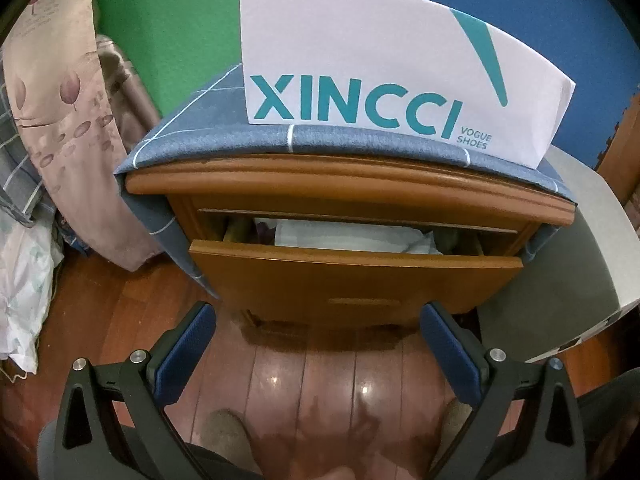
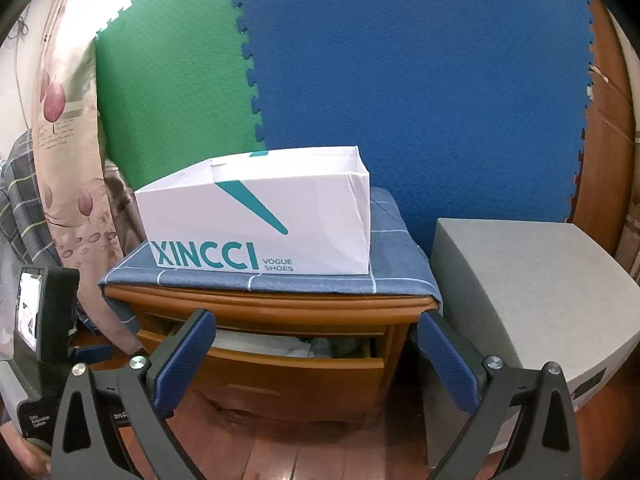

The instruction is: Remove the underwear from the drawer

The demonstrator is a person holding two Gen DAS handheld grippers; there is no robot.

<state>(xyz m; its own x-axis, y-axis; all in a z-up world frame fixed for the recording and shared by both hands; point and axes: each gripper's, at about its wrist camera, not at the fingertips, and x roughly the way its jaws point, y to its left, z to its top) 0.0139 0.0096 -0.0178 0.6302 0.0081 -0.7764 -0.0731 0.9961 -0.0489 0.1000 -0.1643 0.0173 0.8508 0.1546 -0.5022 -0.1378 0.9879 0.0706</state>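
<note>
A wooden nightstand has its top drawer (image 1: 352,268) pulled partly out; it also shows in the right wrist view (image 2: 280,368). Folded white and pale cloth (image 1: 348,236) lies inside the drawer (image 2: 296,346); I cannot tell which piece is underwear. My left gripper (image 1: 318,320) is open and empty, held low in front of the drawer face. My right gripper (image 2: 316,330) is open and empty, in front of the drawer, further back. The left gripper's body (image 2: 44,320) shows at the left of the right wrist view.
An open white XINCCI shoe box (image 2: 260,224) stands on a blue checked cloth (image 2: 320,280) on the nightstand. A grey box (image 2: 528,304) stands right of it. Floral bedding (image 1: 68,120) hangs at left. Foam mats (image 2: 400,100) cover the wall. The floor (image 1: 320,380) is wood.
</note>
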